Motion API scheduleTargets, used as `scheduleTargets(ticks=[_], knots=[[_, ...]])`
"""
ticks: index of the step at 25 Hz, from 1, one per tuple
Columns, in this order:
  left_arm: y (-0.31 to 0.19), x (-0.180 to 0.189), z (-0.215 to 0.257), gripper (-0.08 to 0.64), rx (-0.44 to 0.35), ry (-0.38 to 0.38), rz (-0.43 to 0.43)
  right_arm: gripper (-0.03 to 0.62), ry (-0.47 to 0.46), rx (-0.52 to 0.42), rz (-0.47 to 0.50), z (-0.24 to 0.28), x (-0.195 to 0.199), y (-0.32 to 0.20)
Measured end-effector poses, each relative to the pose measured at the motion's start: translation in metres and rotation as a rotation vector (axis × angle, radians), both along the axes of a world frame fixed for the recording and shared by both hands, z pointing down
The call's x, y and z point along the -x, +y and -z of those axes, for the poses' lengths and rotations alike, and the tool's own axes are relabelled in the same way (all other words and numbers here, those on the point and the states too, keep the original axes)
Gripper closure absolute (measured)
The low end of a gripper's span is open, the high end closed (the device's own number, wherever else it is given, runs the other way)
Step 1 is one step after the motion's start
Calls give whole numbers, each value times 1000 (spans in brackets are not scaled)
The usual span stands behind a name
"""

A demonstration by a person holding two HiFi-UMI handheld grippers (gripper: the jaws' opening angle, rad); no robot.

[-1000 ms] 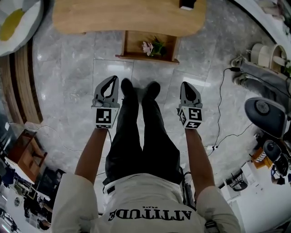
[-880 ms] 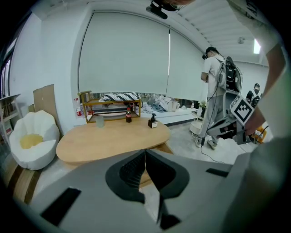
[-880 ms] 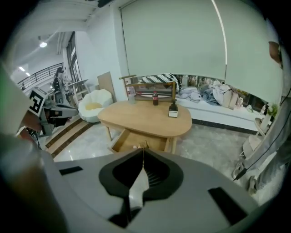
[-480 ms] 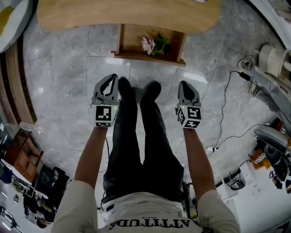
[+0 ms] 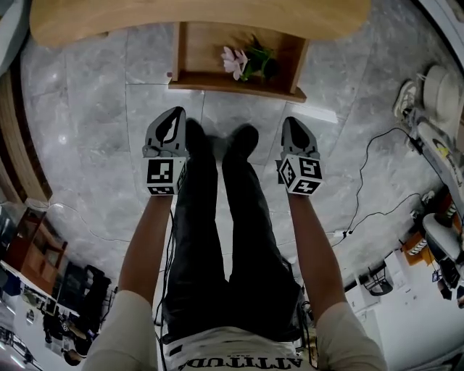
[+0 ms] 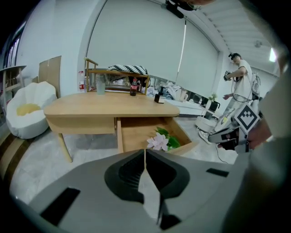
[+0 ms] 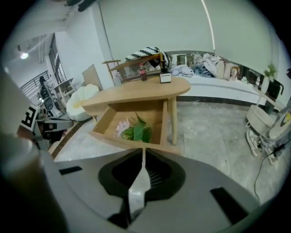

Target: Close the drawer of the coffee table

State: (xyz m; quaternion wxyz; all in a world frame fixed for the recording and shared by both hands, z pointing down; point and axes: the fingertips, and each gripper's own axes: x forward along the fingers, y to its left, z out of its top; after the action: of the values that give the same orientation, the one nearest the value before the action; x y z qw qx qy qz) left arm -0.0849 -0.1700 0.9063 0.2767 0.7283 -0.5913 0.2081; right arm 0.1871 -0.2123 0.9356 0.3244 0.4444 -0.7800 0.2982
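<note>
The floor [image 5: 87, 101] is grey stone tile, and a wooden coffee table [image 5: 196, 18] stands on it right in front of you. Its drawer [image 5: 235, 88] sticks far out from under the table top, toward your feet. That is the thing you have to push back in. A pink flower [image 5: 233, 64] with green leaves lies inside the drawer. It looks low enough not to catch on the table when the drawer slides.

You hold the left gripper [image 5: 176, 112] and the right gripper [image 5: 289, 123] side by side, one next to each leg. Both point forward and down at the drawer's front board, and bare floor shows between them and the board, so nothing touches yet.

Each gripper has its jaws pressed together with nothing between them. That fits the job, I think: you don't need to grab anything, and closed jaws make a firm, blunt nose for pushing. One gripper near each end of the board should push it evenly, so the drawer won't go in crooked.

A black cable [image 5: 362, 174] lies on the floor to your right, well away from the drawer.
</note>
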Motion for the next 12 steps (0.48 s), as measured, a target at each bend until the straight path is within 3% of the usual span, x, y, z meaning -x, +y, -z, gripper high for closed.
scheduleTargets(ticks=[5, 7, 12], knots=[[-7, 1, -44, 531, 53, 22, 25, 527, 8, 29, -66, -39, -4, 0], [-8, -1, -60, 459, 76, 26, 33, 514, 9, 30, -89, -48, -6, -2], [-13, -2, -87, 430, 108, 38, 55, 497, 2, 19, -108, -66, -6, -13]])
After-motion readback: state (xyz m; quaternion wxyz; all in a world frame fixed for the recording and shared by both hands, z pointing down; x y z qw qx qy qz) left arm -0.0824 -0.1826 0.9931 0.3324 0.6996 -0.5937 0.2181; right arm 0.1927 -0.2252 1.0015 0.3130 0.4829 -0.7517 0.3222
